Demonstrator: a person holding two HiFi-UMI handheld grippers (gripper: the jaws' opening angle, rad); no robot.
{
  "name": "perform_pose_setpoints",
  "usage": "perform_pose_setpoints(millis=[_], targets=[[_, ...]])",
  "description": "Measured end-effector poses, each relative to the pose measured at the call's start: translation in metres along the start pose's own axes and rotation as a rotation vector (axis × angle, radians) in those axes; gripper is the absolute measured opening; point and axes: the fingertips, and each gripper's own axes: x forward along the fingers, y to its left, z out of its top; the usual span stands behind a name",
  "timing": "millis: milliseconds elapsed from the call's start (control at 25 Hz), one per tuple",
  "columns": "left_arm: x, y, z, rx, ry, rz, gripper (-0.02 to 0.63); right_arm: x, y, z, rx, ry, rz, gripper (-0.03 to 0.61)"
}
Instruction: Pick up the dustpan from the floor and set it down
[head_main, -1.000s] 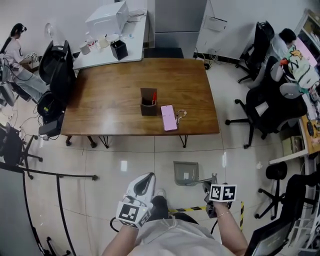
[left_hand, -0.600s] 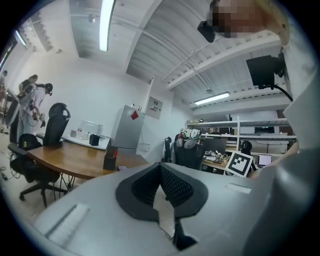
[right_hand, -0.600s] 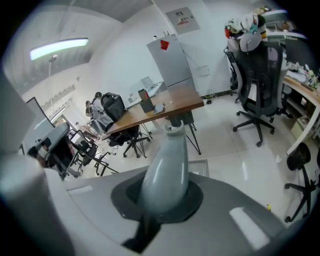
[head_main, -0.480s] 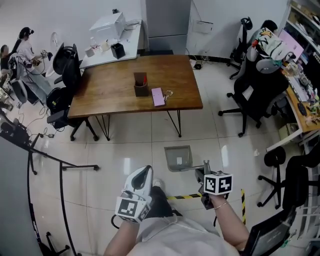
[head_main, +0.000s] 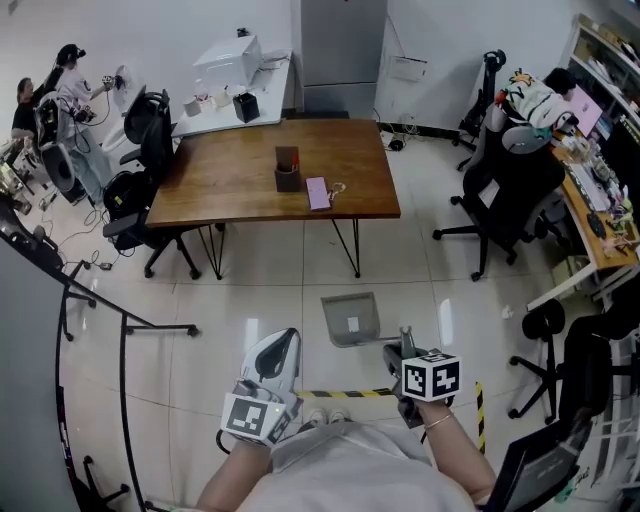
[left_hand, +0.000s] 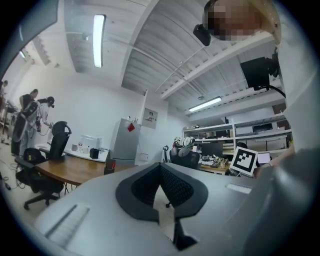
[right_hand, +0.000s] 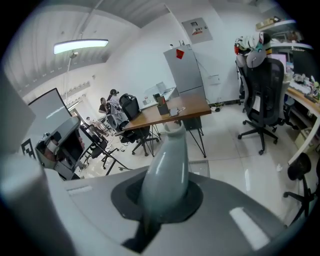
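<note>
The grey dustpan (head_main: 350, 318) hangs by its handle from my right gripper (head_main: 405, 347), pan end pointing away towards the table. In the right gripper view the pale grey handle (right_hand: 167, 165) sticks out from between the jaws of the right gripper (right_hand: 162, 205), which is shut on it, and a bit of the pan (right_hand: 199, 168) shows beyond. My left gripper (head_main: 283, 345) is held beside it at the left. In its own view the left gripper (left_hand: 167, 200) has its jaws together with nothing in them.
A wooden table (head_main: 230, 190) stands ahead with a pen holder (head_main: 287, 170) and a pink phone (head_main: 318, 192) on it. Black office chairs (head_main: 505, 170) are at the right. A black rail (head_main: 120, 330) is at the left. Yellow-black tape (head_main: 345, 393) crosses the tiles by my feet.
Both grippers have risen and drawn back, and the dustpan has come along in the right one. The table now lies farther off in the head view.
</note>
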Motion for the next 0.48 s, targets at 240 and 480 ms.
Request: perform_pose_setpoints(millis=[240, 480], targets=[[-0.006, 0.002, -0.012, 0.022, 0.018, -0.001, 0.015, 0.001, 0.005, -0.003, 0.015, 0.002, 0.014, 0.005], [-0.007, -0.001, -0.008, -0.001, 0.007, 0.007, 0.015, 0.002, 0.005, -0.004, 0.018, 0.006, 0.024, 0.005]])
